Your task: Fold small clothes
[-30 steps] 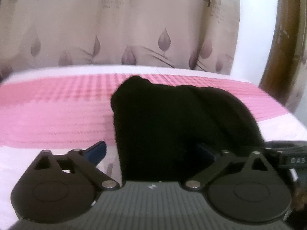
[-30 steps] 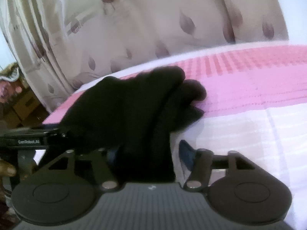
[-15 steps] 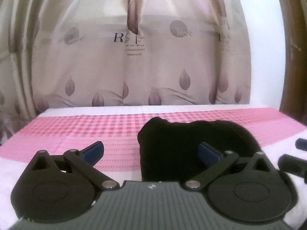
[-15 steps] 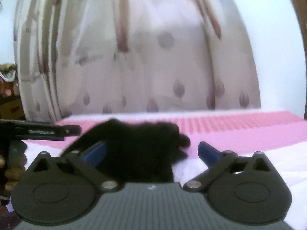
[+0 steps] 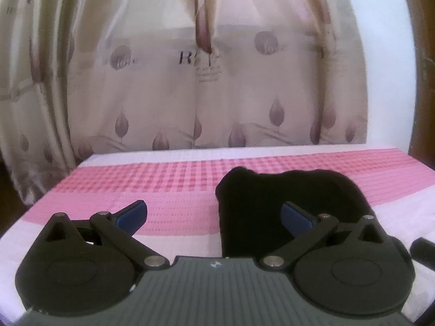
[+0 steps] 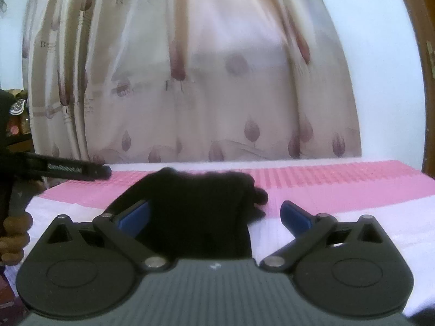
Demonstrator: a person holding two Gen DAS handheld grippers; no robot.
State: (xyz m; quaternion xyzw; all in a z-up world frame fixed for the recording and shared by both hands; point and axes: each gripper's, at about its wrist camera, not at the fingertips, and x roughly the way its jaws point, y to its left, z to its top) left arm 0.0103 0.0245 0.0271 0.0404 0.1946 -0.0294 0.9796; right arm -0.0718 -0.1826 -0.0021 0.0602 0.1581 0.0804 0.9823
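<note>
One black garment [image 5: 288, 206] lies bunched and folded on the bed [image 5: 168, 190], resting across the line where the bedspread's pink checked band meets its pale white part. Seen from the left wrist camera, the garment sits to the right of centre, its left edge running fairly straight toward the camera and its far edge rounded and lumpy. From the right wrist camera the same garment [image 6: 201, 212] fills the middle of the view, with a small dark lobe sticking out on its right side over the pink band.

Just short of the garment, the left hand-held gripper [image 5: 214, 214] has its jaws spread wide with nothing clamped; its right blue fingertip stands in front of the garment and its left one over bare pink bedspread. The right hand-held gripper [image 6: 214, 214] is also spread as wide as it goes, holding nothing; its left blue fingertip overlaps the garment's left edge, and its right one stands clear of it over the pale bedspread.

To the left of the garment in the right wrist view, the left hand-held gripper shows as a black bar, with the fingers [image 6: 15, 233] of the person's hand wrapped around its handle below.

Beyond the garment, past the bed's far edge, hangs a beige curtain [image 5: 217, 95] printed with mauve leaves and some lettering. Right of the curtain is a white wall [image 5: 386, 81], then a brown wooden frame [image 5: 424, 54].
</note>
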